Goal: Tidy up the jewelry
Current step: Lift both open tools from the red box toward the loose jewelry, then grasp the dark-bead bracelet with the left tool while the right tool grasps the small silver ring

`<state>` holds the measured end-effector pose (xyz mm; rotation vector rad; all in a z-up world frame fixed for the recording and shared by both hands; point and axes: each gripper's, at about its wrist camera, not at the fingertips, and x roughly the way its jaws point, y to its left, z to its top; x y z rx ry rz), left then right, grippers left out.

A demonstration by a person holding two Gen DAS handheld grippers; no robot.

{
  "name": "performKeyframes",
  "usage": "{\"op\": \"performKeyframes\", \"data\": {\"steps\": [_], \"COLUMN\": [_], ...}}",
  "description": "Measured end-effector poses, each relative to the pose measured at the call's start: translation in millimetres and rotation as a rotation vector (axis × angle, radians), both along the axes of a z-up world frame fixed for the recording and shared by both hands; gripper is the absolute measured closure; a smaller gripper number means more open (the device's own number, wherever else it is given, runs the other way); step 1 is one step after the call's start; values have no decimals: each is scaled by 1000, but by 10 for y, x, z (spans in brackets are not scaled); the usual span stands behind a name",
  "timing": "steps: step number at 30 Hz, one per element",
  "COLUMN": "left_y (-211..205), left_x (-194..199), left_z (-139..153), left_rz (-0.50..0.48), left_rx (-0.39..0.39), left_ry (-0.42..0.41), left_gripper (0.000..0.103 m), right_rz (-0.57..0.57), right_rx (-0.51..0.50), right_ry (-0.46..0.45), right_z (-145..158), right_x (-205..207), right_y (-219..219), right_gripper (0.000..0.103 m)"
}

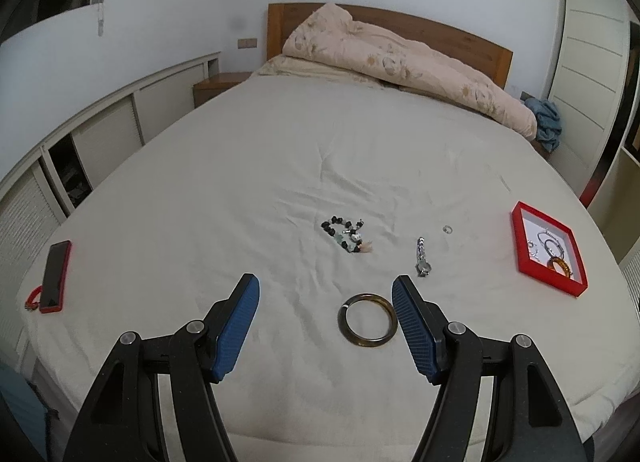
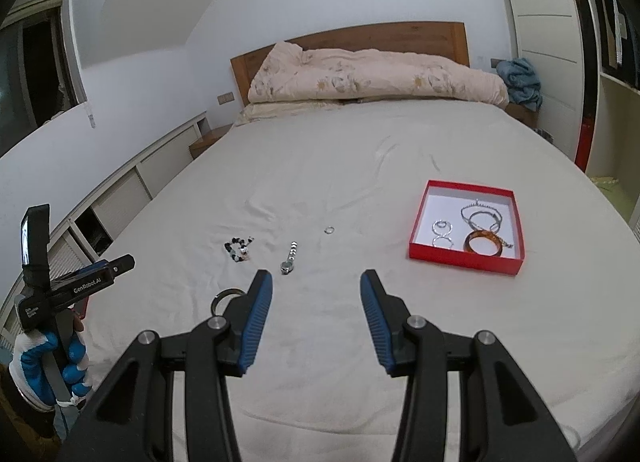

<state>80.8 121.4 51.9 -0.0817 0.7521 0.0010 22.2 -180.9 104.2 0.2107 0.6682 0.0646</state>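
A dark brown bangle (image 1: 368, 321) lies flat on the white bed sheet (image 1: 304, 165), just ahead of my left gripper (image 1: 325, 286), which is open and holds nothing. Beyond it lie a beaded bracelet (image 1: 347, 235), a silver watch (image 1: 422, 257) and a small ring (image 1: 447, 228). A red tray (image 2: 466, 255) on the right holds an amber bangle (image 2: 483, 244), silver hoops (image 2: 442, 226) and a chain bracelet. My right gripper (image 2: 316, 289) is open and empty over bare sheet. Its left finger hides part of the dark bangle (image 2: 224, 296). The watch (image 2: 289, 260), beads (image 2: 239, 249) and ring (image 2: 329, 229) lie ahead of it.
A phone in a red case (image 1: 56, 276) lies at the bed's left edge. A folded floral quilt (image 1: 408, 61) is piled against the wooden headboard. Low cabinets run along the left wall, a wardrobe (image 1: 588, 73) stands right. A gloved hand (image 2: 48, 366) holds the left gripper's handle.
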Motion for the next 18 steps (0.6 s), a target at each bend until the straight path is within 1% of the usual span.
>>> {"op": "performKeyframes", "data": {"steps": [7,11,18], "left_y": [-76,-159,-277], "left_x": [474,832,1358], "left_z": [-290,-537,-925], "left_rz": [-25,-46,-80], "left_rx": [-5,5,-4], "left_ry": [50,85,132], "left_gripper": [35,35,35], "right_rz": [-11,-19,-22], "right_rx": [8,15,12], "right_ry": [43,69,110], "right_z": [-293,-490,-861], "right_x": [409,672,1202], "right_y": [-79,-135,-167], "right_gripper": [59,59,59]}}
